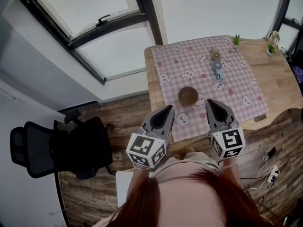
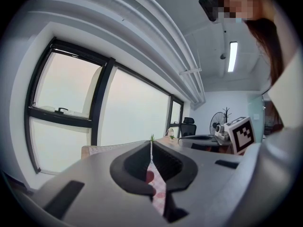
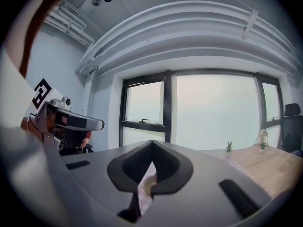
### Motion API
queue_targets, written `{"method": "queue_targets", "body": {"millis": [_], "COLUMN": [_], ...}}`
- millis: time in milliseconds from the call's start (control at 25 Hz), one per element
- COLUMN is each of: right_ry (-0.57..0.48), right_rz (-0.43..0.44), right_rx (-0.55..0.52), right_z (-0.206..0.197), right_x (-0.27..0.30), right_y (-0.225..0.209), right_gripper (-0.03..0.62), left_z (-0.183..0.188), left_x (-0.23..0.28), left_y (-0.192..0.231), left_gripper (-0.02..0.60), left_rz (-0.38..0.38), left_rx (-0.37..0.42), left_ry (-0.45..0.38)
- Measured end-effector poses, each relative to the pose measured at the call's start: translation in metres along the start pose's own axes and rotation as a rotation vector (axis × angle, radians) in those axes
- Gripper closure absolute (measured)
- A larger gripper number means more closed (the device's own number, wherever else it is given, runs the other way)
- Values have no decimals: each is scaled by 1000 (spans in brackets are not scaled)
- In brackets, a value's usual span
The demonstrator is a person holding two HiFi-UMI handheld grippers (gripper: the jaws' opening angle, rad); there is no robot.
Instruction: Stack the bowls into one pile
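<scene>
A brown bowl (image 1: 188,96) stands on the pink checked cloth (image 1: 236,86) near the table's front edge; whether more bowls sit inside it I cannot tell. My left gripper (image 1: 169,109) hovers just in front of the table edge, left of the bowl, jaws closed and empty. My right gripper (image 1: 209,102) hangs to the bowl's right, also shut on nothing. In the left gripper view the gripper (image 2: 151,144) has its jaws touching, with pink cloth showing below. In the right gripper view the gripper (image 3: 152,144) is shut too, and a sliver of the bowl (image 3: 148,187) shows under the jaws.
A small blue device (image 1: 217,70) and a small round object (image 1: 216,55) lie farther back on the cloth. Two little plants (image 1: 236,39) (image 1: 271,48) stand at the wooden table's (image 1: 279,74) far edge. A black office chair (image 1: 61,148) is at my left, windows (image 1: 94,27) beyond.
</scene>
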State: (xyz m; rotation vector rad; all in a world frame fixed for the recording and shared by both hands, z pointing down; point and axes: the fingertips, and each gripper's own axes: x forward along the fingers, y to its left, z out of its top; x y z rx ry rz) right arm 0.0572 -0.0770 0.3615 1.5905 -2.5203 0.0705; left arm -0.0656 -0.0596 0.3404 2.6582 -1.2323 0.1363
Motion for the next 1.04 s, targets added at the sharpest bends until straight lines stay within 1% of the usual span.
{"method": "queue_targets", "body": {"millis": [760,1040], "right_ry": [17,0], "right_rz": [-13,-26], "right_rx": [-20,-29], "right_z": [-6,-7], "right_x": [-1,-3], "right_y": [2,5], "right_gripper": [594,594], "left_z": [-5,-11], "left_x": [-2,-5], "left_y": [-3,-1], "left_gripper": [569,569], "left_rz": [-17,-15], "left_rx": [2,7], "left_ry": [4,14]}}
